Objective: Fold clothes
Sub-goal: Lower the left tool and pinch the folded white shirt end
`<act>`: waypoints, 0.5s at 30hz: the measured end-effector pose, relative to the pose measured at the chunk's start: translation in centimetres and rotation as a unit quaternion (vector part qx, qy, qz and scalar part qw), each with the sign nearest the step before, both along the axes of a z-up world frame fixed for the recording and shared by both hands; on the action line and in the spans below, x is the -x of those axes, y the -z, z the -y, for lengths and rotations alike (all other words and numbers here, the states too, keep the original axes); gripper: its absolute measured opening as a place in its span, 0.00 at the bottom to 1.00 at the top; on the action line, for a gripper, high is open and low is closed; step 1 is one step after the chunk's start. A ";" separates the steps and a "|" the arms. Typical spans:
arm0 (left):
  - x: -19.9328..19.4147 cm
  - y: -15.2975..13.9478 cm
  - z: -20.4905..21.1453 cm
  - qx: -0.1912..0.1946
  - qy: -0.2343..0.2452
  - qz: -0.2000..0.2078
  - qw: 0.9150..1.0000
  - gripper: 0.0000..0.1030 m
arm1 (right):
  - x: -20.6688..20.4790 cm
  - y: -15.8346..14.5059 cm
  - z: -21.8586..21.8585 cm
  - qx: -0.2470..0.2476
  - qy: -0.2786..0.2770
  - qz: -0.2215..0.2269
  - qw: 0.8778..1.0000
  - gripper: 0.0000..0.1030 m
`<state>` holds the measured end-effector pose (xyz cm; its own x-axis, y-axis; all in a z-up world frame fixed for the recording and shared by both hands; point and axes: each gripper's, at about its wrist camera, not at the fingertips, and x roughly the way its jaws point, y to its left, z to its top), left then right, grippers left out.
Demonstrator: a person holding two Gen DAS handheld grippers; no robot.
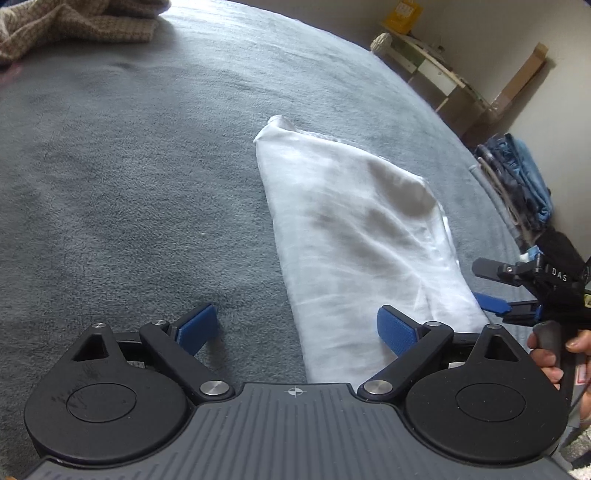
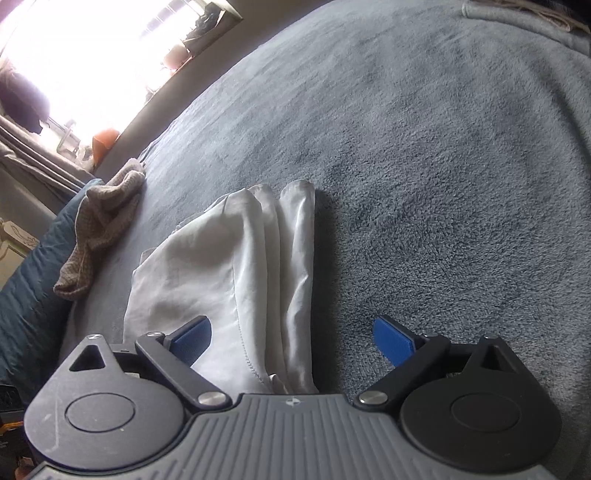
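Left wrist view: grey blanket (image 1: 129,184) fills the frame, folded white cloth (image 1: 354,236) lying from centre toward 5 o'clock. Beige garment (image 1: 74,26) sits at 11 o'clock. Left gripper (image 1: 297,328) and right gripper (image 2: 291,334) both gape wide, empty, above the cloth's near edge.

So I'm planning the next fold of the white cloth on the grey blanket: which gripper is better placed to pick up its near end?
Probably the right gripper: its open jaws straddle the folded white cloth, while the left gripper only overlaps one edge.
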<state>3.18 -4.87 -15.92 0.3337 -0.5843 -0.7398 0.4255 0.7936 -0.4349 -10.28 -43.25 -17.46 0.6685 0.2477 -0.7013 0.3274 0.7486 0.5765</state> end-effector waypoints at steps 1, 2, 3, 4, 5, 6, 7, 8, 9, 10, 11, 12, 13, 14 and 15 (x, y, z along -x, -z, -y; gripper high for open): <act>-0.2 0.1 0.0 0.002 0.000 0.001 1.000 0.86 | -0.3 0.2 0.2 -0.005 -0.004 0.002 1.000 0.94; -0.5 0.2 -0.1 0.007 0.000 0.001 1.000 0.84 | -0.7 0.3 0.4 -0.007 -0.008 0.003 1.000 0.94; -0.8 0.2 -0.1 0.015 -0.001 -0.001 1.000 0.82 | -1.1 0.4 0.5 -0.008 -0.012 0.004 1.000 0.94; -1.2 0.3 -0.2 0.026 -0.003 -0.006 1.000 0.80 | -1.5 0.5 0.7 -0.012 -0.016 0.004 1.000 0.94; -1.7 0.5 -0.3 0.038 -0.006 -0.013 0.999 0.78 | -2.0 0.6 0.9 -0.018 -0.019 0.003 1.000 0.94; -2.2 0.6 -0.4 0.050 -0.009 -0.020 0.999 0.75 | -2.4 0.8 1.1 -0.025 -0.022 0.003 0.999 0.94; -2.8 0.7 -0.4 0.058 -0.010 -0.025 0.998 0.72 | -2.9 0.9 1.3 -0.034 -0.024 0.003 0.999 0.94; -3.4 0.9 -0.3 0.064 -0.011 -0.030 0.997 0.67 | -3.4 1.1 1.5 -0.042 -0.027 0.004 0.999 0.94; -4.0 1.1 -0.2 0.069 -0.013 -0.034 0.997 0.61 | -4.0 1.3 1.8 -0.051 -0.029 0.005 0.998 0.94; -4.5 1.3 0.0 0.072 -0.016 -0.036 0.997 0.58 | -4.6 1.4 2.0 -0.060 -0.031 0.007 0.998 0.94; -5.1 1.4 0.2 0.076 -0.017 -0.036 0.996 0.54 | -5.3 1.5 2.2 -0.069 -0.034 0.009 0.997 0.94; -5.6 1.6 0.5 0.080 -0.018 -0.038 0.996 0.50 | -5.9 1.6 2.4 -0.078 -0.036 0.011 0.996 0.94; -6.2 1.7 0.8 0.084 -0.019 -0.041 0.995 0.49 | -6.6 1.8 2.6 -0.084 -0.039 0.015 0.996 0.92; -6.7 1.9 1.1 0.090 -0.019 -0.043 0.995 0.47 | -7.2 1.9 2.7 -0.088 -0.042 0.017 0.995 0.88; -7.2 2.1 1.3 0.097 -0.020 -0.048 0.994 0.46 | -7.8 2.1 2.8 -0.090 -0.044 0.019 0.995 0.88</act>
<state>10.33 -6.12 -18.01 0.2936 -0.7065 -0.6440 0.3445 0.7066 -0.6181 -2.44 -46.10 -19.51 0.6631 0.4265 -0.6152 0.2405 0.6569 0.7146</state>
